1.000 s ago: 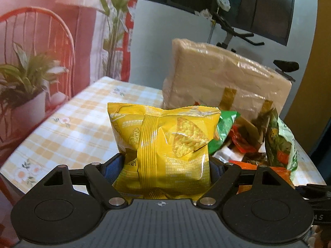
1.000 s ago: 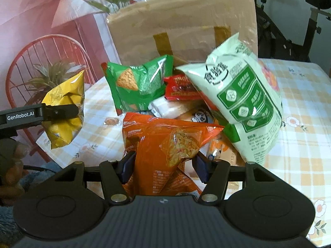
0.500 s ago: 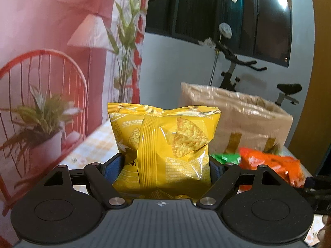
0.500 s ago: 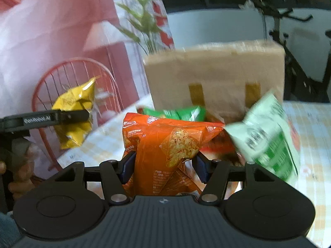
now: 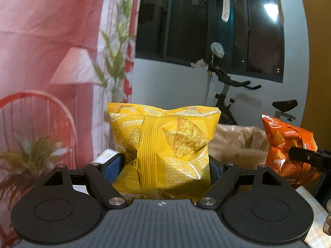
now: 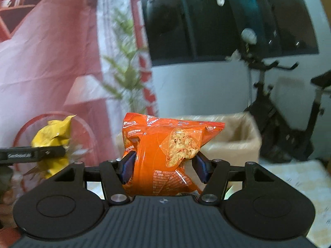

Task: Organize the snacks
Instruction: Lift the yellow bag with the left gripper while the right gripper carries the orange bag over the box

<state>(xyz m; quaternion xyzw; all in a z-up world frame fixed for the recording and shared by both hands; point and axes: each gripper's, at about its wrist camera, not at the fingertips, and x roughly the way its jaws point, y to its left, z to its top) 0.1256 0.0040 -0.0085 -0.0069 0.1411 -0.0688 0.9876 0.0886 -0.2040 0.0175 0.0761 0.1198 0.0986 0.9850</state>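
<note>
While both packets hung clear of the bench, I had the left tongs [image 5: 166,165] clamped on the yellow crinkled foil bag of corn chips [image 5: 165,150], their blue pads pressed into its two sides and the bag standing upright between them. My right tongs [image 6: 164,168] were likewise clamped on the orange foil chip bag [image 6: 165,155], which was pinched in at the waist and leaned a little to one side. From the left camera I could see that orange bag [image 5: 289,148] held out to the right, near the open tan cardboard box wrapped in clear plastic [image 5: 238,142]; from the right camera the yellow bag [image 6: 53,142] showed off to the left, well apart from the box [image 6: 238,136]. Only a corner of the checked-cloth bench [image 6: 300,177] was visible beneath. I judged this to be the carrying step: two snacks lifted and on their way to the box, neither yet over its mouth. The next move, as I read it, called for bringing each bag above the opening in turn, lowering it past the rim, and only then letting the tongs part, minding that the soft plastic liner might snag a corner.
</note>
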